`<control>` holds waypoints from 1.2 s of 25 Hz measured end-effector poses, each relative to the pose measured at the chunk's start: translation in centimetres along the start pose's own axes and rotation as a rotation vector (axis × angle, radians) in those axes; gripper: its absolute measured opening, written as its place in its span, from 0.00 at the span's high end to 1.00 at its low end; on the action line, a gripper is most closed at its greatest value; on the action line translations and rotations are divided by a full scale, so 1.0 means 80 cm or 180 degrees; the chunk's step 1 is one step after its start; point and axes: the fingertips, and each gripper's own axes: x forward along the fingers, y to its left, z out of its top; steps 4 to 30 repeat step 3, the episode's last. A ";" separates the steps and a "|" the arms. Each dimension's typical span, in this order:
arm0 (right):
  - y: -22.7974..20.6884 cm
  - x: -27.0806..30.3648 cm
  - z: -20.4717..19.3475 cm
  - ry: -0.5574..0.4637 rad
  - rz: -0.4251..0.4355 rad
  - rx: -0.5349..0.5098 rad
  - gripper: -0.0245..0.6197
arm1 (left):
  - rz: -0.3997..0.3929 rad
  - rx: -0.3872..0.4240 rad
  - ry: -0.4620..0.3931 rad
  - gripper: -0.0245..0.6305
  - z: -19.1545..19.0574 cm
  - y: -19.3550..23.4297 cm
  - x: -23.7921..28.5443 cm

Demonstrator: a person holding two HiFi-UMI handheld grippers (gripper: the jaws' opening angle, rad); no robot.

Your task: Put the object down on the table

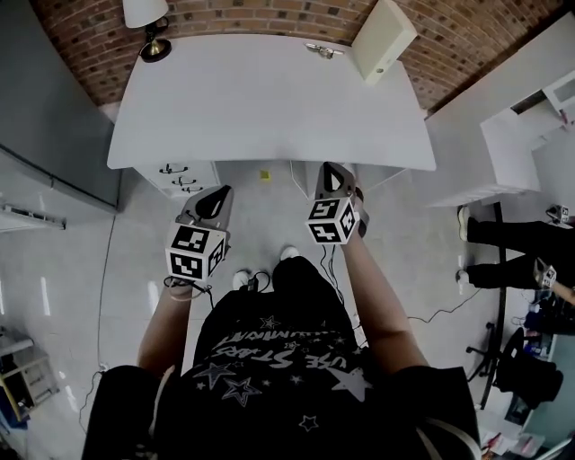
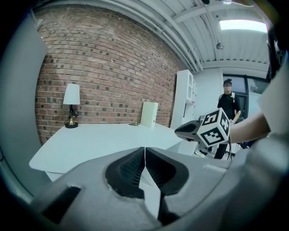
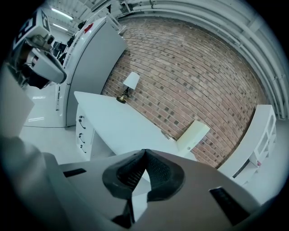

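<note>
A person is standing before a white table (image 1: pixel 269 108), holding the left gripper (image 1: pixel 218 196) and right gripper (image 1: pixel 333 174) short of its near edge. Both are clamped shut on nothing. A small metal object (image 1: pixel 323 50) is lying on the table toward one o'clock, beside an upright white box (image 1: pixel 383 40). Any reach there is risking toppling that box.

Office-style studio room. White counter (image 1: pixel 269 99) with drawers (image 1: pixel 180 175), table lamp (image 1: pixel 148 22), brick wall (image 1: pixel 269 16), white shelf unit (image 1: pixel 512 148), glossy floor (image 1: pixel 72 296) with loose cables (image 1: pixel 437 314), ceiling strip light (image 2: pixel 241 25).
</note>
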 end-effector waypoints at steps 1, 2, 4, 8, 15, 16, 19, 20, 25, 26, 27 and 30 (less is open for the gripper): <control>0.003 -0.005 -0.004 -0.0007 0.0017 -0.0003 0.96 | 0.0000 -0.0004 0.0012 0.93 -0.005 -0.006 -0.003; 0.006 -0.010 -0.007 -0.0015 0.0036 -0.0016 0.96 | 0.0002 -0.0011 0.0026 0.93 -0.009 -0.012 -0.006; 0.008 -0.015 -0.010 -0.0023 0.0056 -0.0032 0.96 | 0.0005 -0.0018 0.0040 0.93 -0.014 -0.019 -0.009; 0.008 -0.015 -0.010 -0.0023 0.0056 -0.0032 0.96 | 0.0005 -0.0018 0.0040 0.93 -0.014 -0.019 -0.009; 0.008 -0.015 -0.010 -0.0023 0.0056 -0.0032 0.96 | 0.0005 -0.0018 0.0040 0.93 -0.014 -0.019 -0.009; 0.008 -0.015 -0.010 -0.0023 0.0056 -0.0032 0.96 | 0.0005 -0.0018 0.0040 0.93 -0.014 -0.019 -0.009; 0.008 -0.015 -0.010 -0.0023 0.0056 -0.0032 0.96 | 0.0005 -0.0018 0.0040 0.93 -0.014 -0.019 -0.009; 0.008 -0.015 -0.010 -0.0023 0.0056 -0.0032 0.96 | 0.0005 -0.0018 0.0040 0.93 -0.014 -0.019 -0.009; 0.008 -0.015 -0.010 -0.0023 0.0056 -0.0032 0.96 | 0.0005 -0.0018 0.0040 0.93 -0.014 -0.019 -0.009; 0.008 -0.015 -0.010 -0.0023 0.0056 -0.0032 0.96 | 0.0005 -0.0018 0.0040 0.93 -0.014 -0.019 -0.009; 0.008 -0.015 -0.010 -0.0023 0.0056 -0.0032 0.96 | 0.0005 -0.0018 0.0040 0.93 -0.014 -0.019 -0.009; 0.008 -0.015 -0.010 -0.0023 0.0056 -0.0032 0.96 | 0.0005 -0.0018 0.0040 0.93 -0.014 -0.019 -0.009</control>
